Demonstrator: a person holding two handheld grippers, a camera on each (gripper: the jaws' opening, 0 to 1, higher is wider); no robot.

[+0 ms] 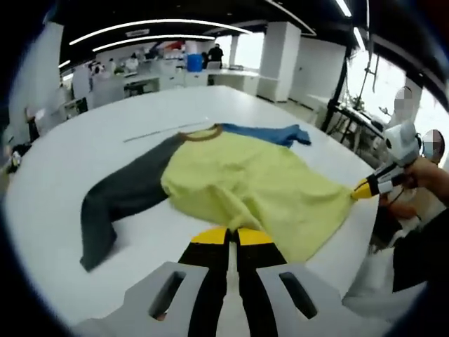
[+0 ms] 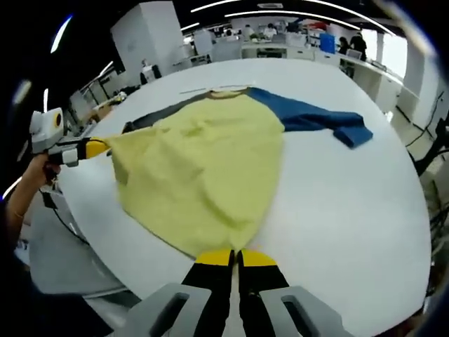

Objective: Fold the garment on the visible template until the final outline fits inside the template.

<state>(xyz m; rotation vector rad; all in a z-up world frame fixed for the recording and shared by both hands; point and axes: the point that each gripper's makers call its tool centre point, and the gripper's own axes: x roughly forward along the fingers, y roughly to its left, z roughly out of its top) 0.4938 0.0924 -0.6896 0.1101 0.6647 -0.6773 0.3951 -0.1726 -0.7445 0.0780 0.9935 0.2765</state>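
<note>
While both grippers, left (image 1: 232, 236) and right (image 2: 236, 258), have fingers clenched on the shirt (image 1: 245, 186) hem corners, we risk uneven pulling dragging it off the counter (image 1: 63, 203).

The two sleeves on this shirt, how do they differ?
The grey sleeve is dark charcoal; the blue sleeve is bright blue. In the left gripper view the grey sleeve bends down toward the camera, while the blue sleeve stretches out the far side, its cuff folded over. Both join the same yellow body and lie flat on the white table.
</note>
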